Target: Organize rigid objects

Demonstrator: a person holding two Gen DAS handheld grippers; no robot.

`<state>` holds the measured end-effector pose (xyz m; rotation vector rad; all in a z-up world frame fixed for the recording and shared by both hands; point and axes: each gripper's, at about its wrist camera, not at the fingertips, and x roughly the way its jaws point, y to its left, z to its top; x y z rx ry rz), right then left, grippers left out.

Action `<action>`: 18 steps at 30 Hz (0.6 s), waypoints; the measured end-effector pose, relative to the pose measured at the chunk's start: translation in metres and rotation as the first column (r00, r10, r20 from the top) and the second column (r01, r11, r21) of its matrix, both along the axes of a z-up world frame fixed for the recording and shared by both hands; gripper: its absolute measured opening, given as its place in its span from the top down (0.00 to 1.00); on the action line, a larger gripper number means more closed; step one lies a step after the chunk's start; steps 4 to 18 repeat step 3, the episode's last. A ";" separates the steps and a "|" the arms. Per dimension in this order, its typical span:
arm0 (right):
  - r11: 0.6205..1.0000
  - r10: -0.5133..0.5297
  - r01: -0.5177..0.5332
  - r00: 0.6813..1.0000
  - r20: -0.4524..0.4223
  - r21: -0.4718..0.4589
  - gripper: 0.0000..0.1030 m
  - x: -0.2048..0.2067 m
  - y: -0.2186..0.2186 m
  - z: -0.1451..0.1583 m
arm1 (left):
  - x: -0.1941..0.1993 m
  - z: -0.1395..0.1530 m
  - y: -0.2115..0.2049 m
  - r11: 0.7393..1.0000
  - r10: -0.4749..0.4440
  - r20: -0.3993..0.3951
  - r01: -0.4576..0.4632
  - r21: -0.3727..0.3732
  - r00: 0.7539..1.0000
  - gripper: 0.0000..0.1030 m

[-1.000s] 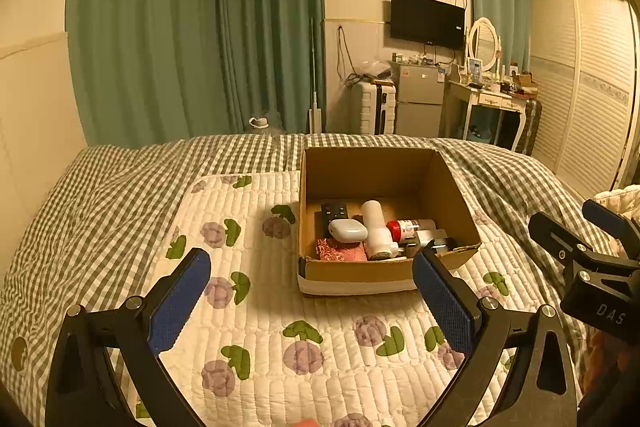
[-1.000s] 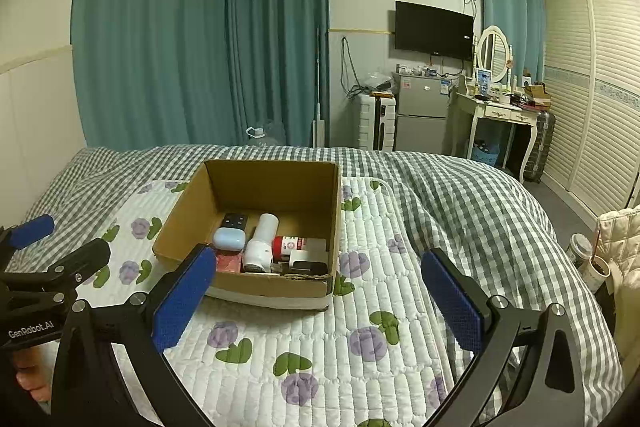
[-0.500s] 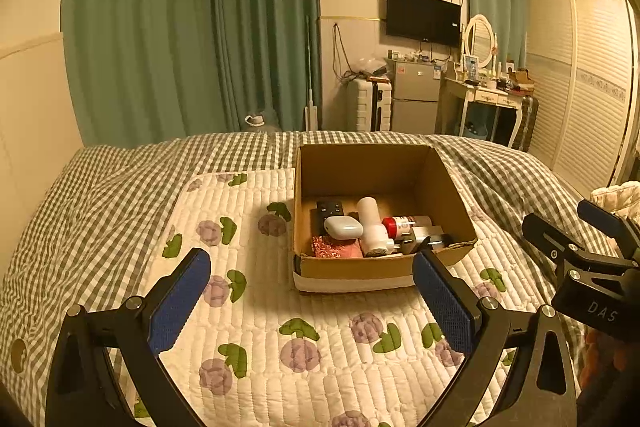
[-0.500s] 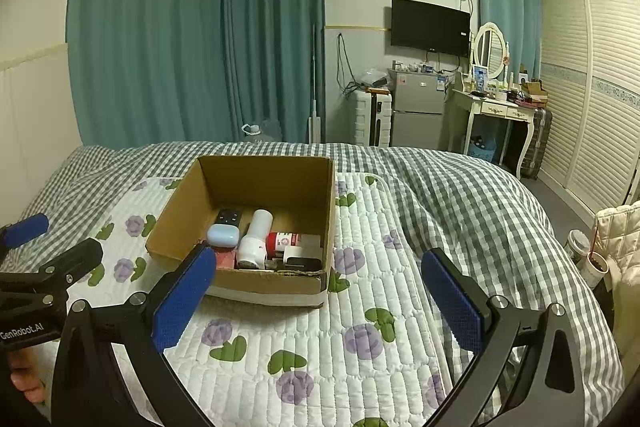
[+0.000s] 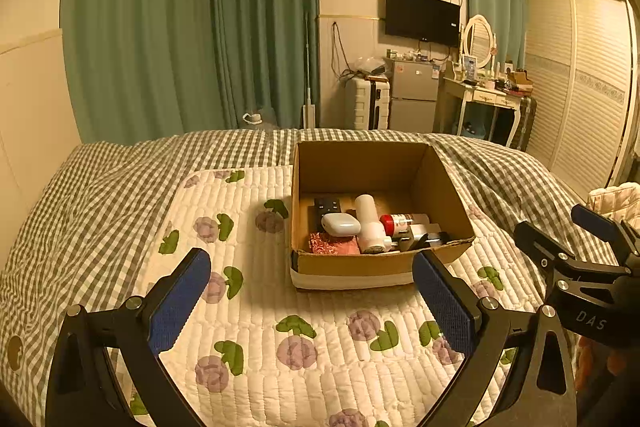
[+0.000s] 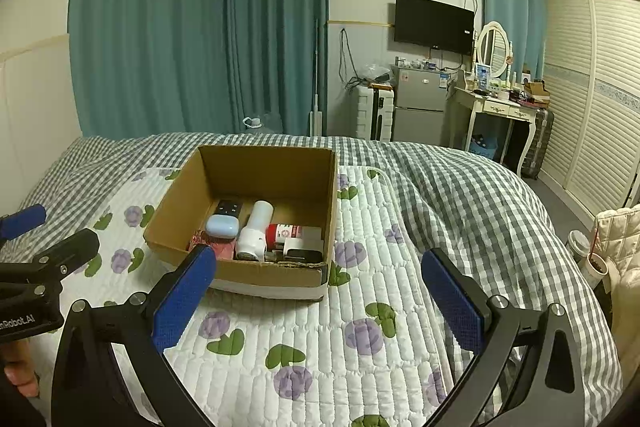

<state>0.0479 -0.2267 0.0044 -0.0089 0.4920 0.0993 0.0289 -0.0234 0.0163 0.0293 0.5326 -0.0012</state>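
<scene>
Two markings can be read: "DAS" on your right gripper (image 6: 318, 297) as the left camera sees it, and "nRobot.AI" on your left gripper (image 5: 310, 301) as the right camera sees it. Your cardboard box (image 5: 360, 269) sits open on the floral quilt (image 5: 256, 355), holding a black remote (image 5: 326, 205), a pale blue case (image 5: 340, 224), a white bottle (image 5: 370, 223) and a red-capped bottle (image 5: 400, 221). Both grippers hover short of the box, jaws spread wide and empty.
</scene>
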 end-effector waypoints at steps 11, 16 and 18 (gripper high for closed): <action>1.000 -0.001 0.001 1.000 0.000 -0.002 0.00 0.000 0.000 0.000 | -0.001 -0.001 -0.002 1.000 0.007 0.006 -0.007 0.011 1.000 0.00; 1.000 -0.001 0.001 1.000 0.000 -0.002 0.00 0.000 0.000 0.000 | -0.001 -0.001 -0.002 1.000 0.007 0.006 -0.007 0.011 1.000 0.00; 1.000 -0.001 0.001 1.000 0.000 -0.002 0.00 0.000 0.000 0.000 | -0.001 -0.001 -0.002 1.000 0.007 0.006 -0.007 0.011 1.000 0.00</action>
